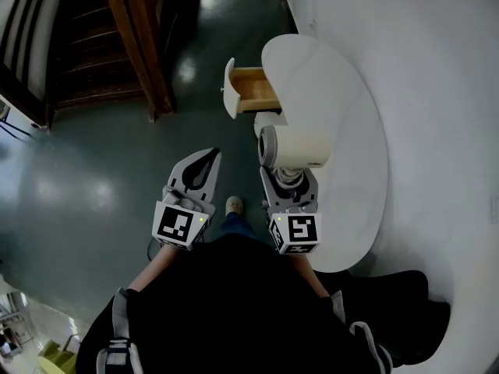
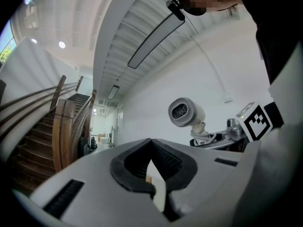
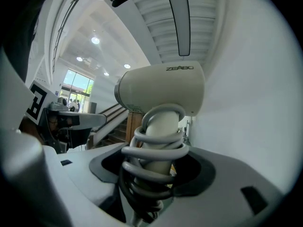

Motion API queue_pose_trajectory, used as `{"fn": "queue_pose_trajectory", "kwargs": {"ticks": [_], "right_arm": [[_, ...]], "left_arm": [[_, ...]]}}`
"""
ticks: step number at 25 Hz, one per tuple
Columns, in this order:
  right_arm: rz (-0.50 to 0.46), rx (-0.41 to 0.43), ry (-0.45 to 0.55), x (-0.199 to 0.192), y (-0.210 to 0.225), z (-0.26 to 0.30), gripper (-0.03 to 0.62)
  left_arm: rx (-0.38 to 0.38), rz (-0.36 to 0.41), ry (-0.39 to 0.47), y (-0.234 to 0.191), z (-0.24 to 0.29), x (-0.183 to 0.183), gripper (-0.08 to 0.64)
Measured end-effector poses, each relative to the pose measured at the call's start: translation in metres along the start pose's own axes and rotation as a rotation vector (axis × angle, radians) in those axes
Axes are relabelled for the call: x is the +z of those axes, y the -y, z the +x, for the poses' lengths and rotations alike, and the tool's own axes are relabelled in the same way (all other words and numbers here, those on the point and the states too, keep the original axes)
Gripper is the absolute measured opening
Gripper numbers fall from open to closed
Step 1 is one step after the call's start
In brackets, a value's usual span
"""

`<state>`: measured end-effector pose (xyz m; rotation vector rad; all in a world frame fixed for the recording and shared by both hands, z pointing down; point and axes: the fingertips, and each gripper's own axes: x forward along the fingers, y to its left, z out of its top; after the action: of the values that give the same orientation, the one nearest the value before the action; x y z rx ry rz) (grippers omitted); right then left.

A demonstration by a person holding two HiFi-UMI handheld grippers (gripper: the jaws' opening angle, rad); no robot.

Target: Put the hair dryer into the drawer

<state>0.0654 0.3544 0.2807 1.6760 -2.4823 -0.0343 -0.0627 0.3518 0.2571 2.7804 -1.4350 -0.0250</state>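
Note:
In the head view a cream hair dryer (image 1: pixel 300 148) with its grey cord coiled round the handle stands in my right gripper (image 1: pixel 290 179), which is shut on that handle. The right gripper view shows the coils and handle (image 3: pixel 158 141) between the jaws, with the dryer body (image 3: pixel 161 86) above. The dryer sits over the rounded white table's (image 1: pixel 351 115) near edge. Beyond it, an open wood-lined drawer (image 1: pixel 253 90) with a white front juts out to the left. My left gripper (image 1: pixel 209 162) hangs over the floor to the dryer's left, jaws together and empty. From the left gripper (image 2: pixel 151 143) view, the dryer (image 2: pixel 185 112) appears at the right.
A dark wooden staircase (image 1: pixel 132 37) rises at the far left across a glossy grey floor (image 1: pixel 93 178). A white wall (image 1: pixel 452 92) curves behind the table. The person's shoe (image 1: pixel 234 205) shows below, between the grippers.

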Motion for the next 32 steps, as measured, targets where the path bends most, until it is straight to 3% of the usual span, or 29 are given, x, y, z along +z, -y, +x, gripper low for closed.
{"fn": "queue_pose_trajectory", "kwargs": {"ticks": [15, 32], "right_arm": [[0.010, 0.068, -0.058, -0.023, 0.092, 0.112, 0.302], [0.042, 0.096, -0.088, -0.041, 0.109, 0.160, 0.302]], "left_arm": [[0.046, 0.027, -0.013, -0.037, 0.137, -0.007, 0.008], [0.063, 0.021, -0.018, -0.065, 0.180, -0.015, 0.008]]}}
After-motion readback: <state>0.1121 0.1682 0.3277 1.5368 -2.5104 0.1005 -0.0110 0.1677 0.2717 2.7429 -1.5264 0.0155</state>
